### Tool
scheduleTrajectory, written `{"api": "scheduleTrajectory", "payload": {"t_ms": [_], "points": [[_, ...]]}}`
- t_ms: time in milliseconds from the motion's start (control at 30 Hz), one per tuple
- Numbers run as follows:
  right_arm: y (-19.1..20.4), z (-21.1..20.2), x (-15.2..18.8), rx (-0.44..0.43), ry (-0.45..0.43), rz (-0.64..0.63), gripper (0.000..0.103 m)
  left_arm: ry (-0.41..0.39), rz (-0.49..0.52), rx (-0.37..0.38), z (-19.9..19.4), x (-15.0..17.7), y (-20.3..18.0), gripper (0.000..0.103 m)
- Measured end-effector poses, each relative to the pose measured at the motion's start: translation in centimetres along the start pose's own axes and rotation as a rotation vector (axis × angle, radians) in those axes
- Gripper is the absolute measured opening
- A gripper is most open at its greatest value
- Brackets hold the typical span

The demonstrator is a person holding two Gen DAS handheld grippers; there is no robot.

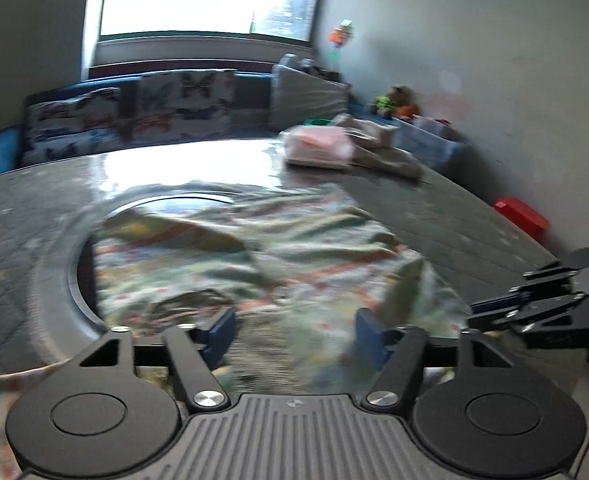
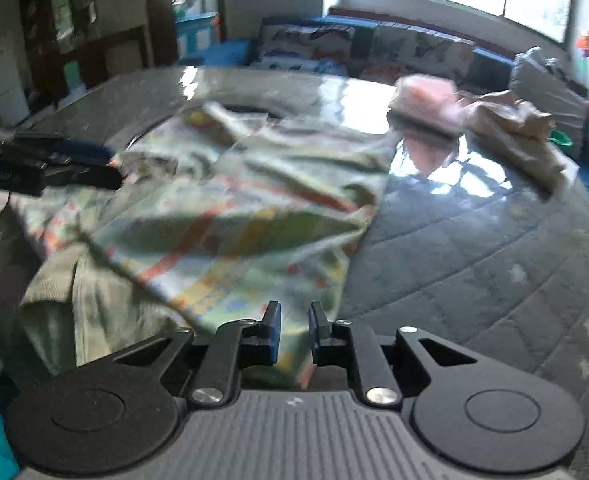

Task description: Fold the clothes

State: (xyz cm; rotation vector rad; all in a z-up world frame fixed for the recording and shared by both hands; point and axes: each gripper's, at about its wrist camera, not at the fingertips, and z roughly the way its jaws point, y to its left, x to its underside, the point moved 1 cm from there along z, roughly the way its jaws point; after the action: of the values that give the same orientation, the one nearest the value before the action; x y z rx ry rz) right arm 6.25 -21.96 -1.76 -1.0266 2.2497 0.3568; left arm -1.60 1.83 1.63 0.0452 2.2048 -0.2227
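Note:
A crumpled pale green garment with orange, yellow and blue print [image 1: 262, 256] lies spread on the grey quilted table [image 1: 474, 216]. My left gripper [image 1: 294, 332] hovers open just above its near part, blue pads wide apart. In the right wrist view the same garment [image 2: 222, 208] fills the middle. My right gripper [image 2: 294, 334] sits at its near edge, jaws narrowly apart, with cloth between the pads; whether it grips is unclear. The left gripper [image 2: 110, 164] shows at the left edge, the right gripper [image 1: 490, 308] at the right edge of the left wrist view.
A folded pink garment [image 1: 318, 146] and a beige crumpled one [image 1: 386, 156] lie at the table's far right. A dark round ring [image 1: 82, 272] marks the tabletop under the cloth. A butterfly-print sofa [image 1: 134, 116] stands behind, a red box [image 1: 522, 216] at the right.

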Motion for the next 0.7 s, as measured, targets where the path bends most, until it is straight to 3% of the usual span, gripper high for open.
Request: {"api": "scheduleTrajectory", "payload": {"t_ms": [100, 333, 500, 700], "points": [[0.0, 0.0, -0.2, -0.001, 0.011, -0.015, 0.013, 0.01, 0.016, 0.042, 0.6, 0.2, -0.9, 0.054], [-1.0, 1.2, -3.2, 0.001, -0.057, 0.003, 0.017, 0.053, 0.034, 0.091, 3.0, 0.4, -2.2, 0.05], [-1.4, 3.7, -3.8, -0.018, -0.045, 0.029, 0.019, 0.067, -0.012, 0.059, 3.7, 0.7, -0.8, 0.047], [-0.4, 3.5, -4.2, -0.03, -0.061, 0.019, 0.023, 0.073, -0.059, 0.02, 3.9, 1.0, 0.7, 0.047]]}}
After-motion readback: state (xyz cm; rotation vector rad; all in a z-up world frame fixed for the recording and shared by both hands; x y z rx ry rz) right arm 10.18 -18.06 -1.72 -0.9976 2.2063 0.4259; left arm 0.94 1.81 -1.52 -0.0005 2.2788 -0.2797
